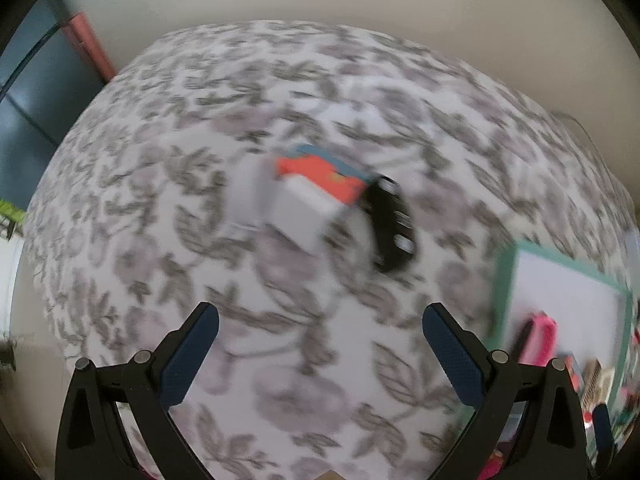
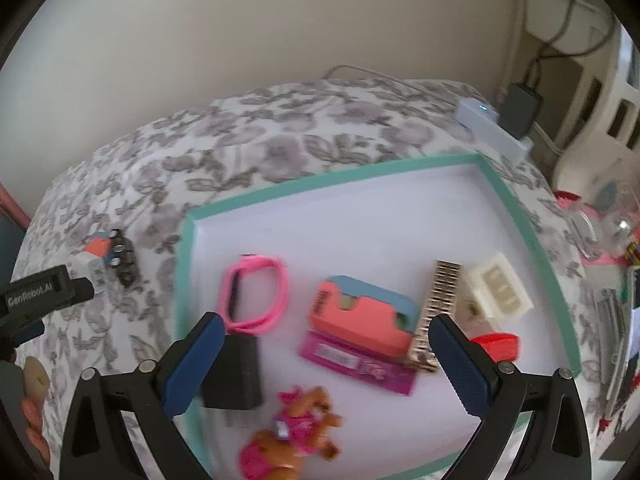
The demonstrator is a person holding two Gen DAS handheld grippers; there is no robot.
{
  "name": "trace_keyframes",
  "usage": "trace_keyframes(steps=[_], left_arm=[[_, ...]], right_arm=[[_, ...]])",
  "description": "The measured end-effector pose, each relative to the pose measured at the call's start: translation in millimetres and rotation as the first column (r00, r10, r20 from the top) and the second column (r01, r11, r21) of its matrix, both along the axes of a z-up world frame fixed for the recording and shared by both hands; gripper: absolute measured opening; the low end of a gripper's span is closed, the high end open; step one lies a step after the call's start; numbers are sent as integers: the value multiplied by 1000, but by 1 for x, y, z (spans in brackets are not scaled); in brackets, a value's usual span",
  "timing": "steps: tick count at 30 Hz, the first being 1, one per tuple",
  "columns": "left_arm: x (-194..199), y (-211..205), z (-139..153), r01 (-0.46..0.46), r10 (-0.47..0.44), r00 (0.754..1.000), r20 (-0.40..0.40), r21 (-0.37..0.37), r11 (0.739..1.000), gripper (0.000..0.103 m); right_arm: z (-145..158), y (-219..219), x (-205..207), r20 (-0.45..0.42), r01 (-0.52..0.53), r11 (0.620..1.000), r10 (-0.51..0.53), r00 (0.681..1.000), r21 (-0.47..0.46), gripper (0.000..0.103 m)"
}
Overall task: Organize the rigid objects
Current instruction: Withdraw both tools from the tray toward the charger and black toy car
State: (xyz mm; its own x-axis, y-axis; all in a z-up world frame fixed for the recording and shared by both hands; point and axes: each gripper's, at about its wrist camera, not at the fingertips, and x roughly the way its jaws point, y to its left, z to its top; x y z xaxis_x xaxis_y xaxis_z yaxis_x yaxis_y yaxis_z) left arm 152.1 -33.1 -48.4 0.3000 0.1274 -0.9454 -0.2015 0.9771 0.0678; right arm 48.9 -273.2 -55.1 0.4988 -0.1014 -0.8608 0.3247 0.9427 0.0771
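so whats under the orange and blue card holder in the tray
The card holder lies across the top of a magenta card, whose lower part sticks out below it. A gold strip runs along its right edge. Anything else beneath it is covered.

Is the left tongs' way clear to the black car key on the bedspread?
Probably yes. The left tongs are open and empty, and only bare floral bedspread lies between them and the black car key. A small orange-and-white box touches its left side, which could crowd one finger.
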Motion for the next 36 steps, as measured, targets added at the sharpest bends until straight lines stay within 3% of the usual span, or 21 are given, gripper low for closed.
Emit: trace_keyframes(steps=[11, 18, 33, 36], left_arm=[[14, 73, 7, -117, 118, 993, 27, -23, 993, 102], [24, 102, -7, -155, 155, 988, 0, -53, 987, 102], [45, 136, -29, -231, 230, 973, -24, -163, 959, 102], [51, 136, -32, -222, 220, 975, -29, -178, 959, 102]], right_arm=[[1, 57, 25, 31, -87, 996, 86, 996, 33, 103], [-2, 97, 46, 43, -164, 986, 162, 986, 27, 103], [-15, 134, 93, 37, -253, 965, 251, 967, 71, 103], [-18, 136, 102, 39, -261, 962, 259, 965, 78, 98]])
